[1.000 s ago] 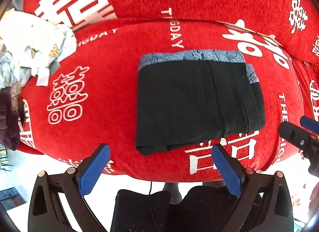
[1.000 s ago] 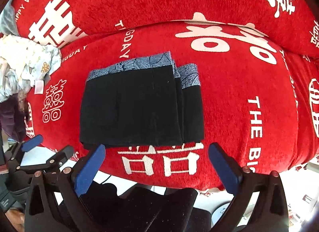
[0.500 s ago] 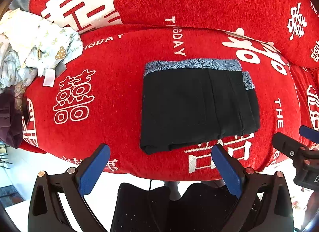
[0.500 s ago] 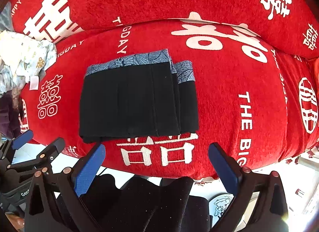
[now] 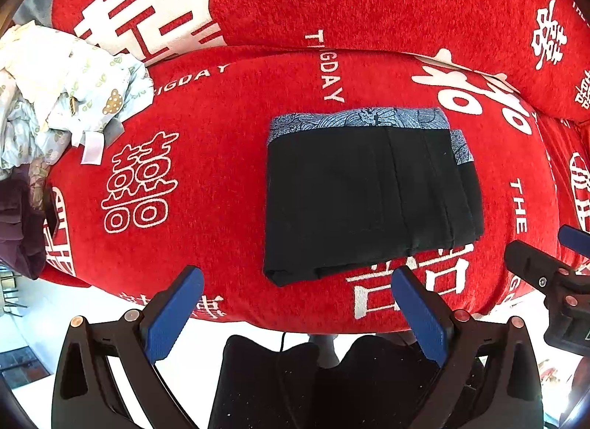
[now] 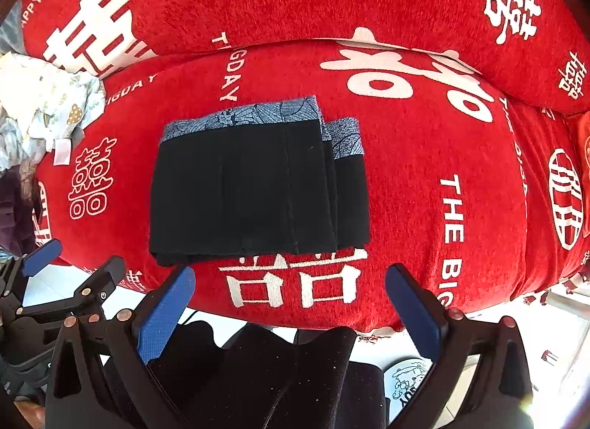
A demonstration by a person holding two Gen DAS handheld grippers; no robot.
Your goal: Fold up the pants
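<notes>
1. Pants [image 5: 368,196] lie folded into a black rectangle on the red sofa [image 5: 228,156], grey patterned waistband along the far edge, a narrower folded layer stepping out on one side.
2. Left gripper [image 5: 297,312] hovers off the sofa's front edge, jaws spread wide and holding nothing; the pants lie ahead of the jaws, nearer the right finger, apart from both blue pads.
3. Right gripper [image 6: 291,309] is likewise released and empty; in its view the pants [image 6: 254,185] sit ahead and toward the left finger, whose tip is just below the near left corner of the fabric.
4. Each gripper shows at the edge of the other's view, side by side in front of the sofa.
5. Clothes pile [image 5: 55,93], pale and crumpled, lies well to the left of the left jaws, apart from the pants.
</notes>
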